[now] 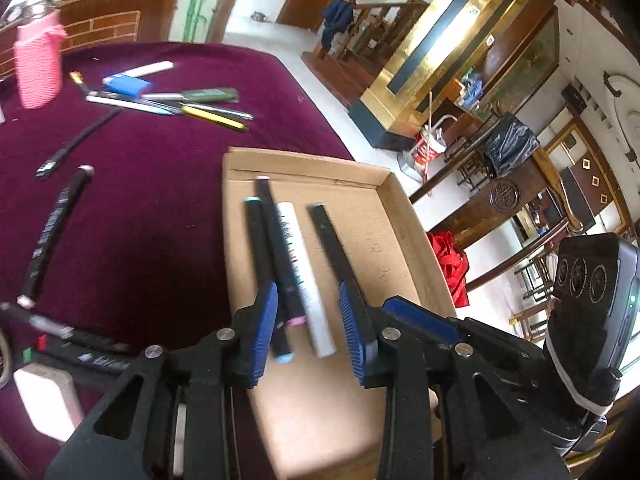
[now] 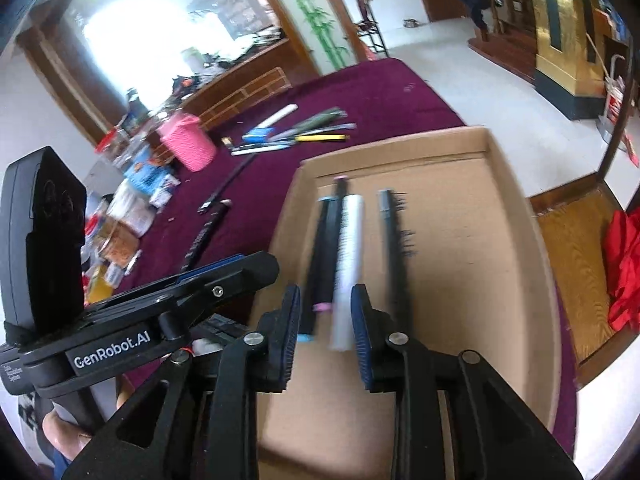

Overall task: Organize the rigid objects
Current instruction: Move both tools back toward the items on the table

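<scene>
From my left wrist camera, my left gripper (image 1: 308, 328) hangs over the near end of the cardboard tray (image 1: 404, 216), its jaws apart and holding nothing. Four sticks already lie lengthwise in the tray: two black markers (image 1: 276, 240), a white marker (image 1: 304, 272) and one more black marker (image 1: 332, 240) a little to the side. I judge the job well begun but not near done — a heap of loose pens (image 1: 168, 98) waits far off on the purple cloth (image 1: 160, 168), with a black marker (image 1: 56, 232) and a black cable (image 1: 76, 142) nearer. Motion blur smears the labels, and things at the lower left edge are cut off.

From my right wrist camera, my right gripper (image 2: 326, 336) also stands with jaws apart, empty, over the same tray (image 2: 480, 240). The pink cup (image 2: 188, 142) sits beyond; the clutter at the table's left edge is too blurred to name.
</scene>
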